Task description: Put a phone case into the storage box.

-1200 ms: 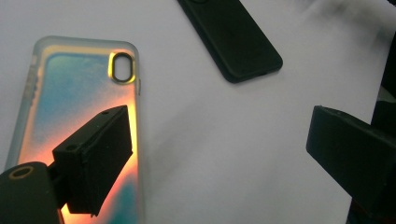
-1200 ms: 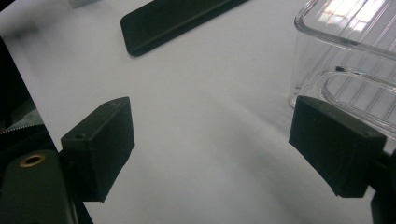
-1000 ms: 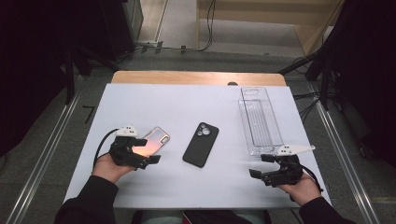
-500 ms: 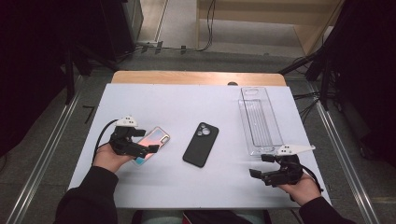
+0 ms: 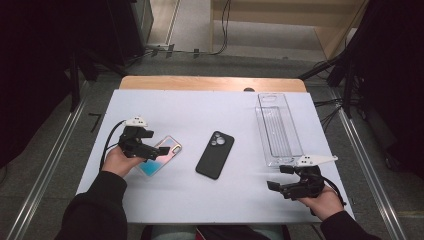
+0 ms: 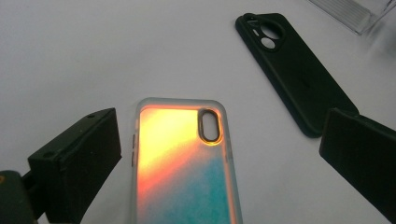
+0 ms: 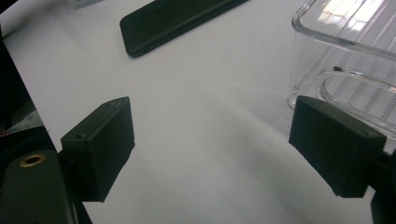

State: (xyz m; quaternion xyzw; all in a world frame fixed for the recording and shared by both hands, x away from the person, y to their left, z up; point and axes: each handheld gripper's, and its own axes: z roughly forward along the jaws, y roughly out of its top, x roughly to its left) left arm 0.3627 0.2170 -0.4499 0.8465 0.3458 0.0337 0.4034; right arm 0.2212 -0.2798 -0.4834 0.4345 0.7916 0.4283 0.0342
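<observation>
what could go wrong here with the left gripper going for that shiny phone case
1. The iridescent phone case lies flat on the white table. The left gripper, whose jaws have just been opening, straddles it without touching, so the pads may skid off its thin rounded edges.
2. The black phone case lies close beside it; a wide jaw might nudge it.
3. The right gripper sits open near the clear plastic tray and might bump it.

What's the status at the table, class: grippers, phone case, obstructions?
Left gripper jaws just opened, astride iridescent phone case, not gripping. Right gripper open, idle. Black case lies apart.
</observation>
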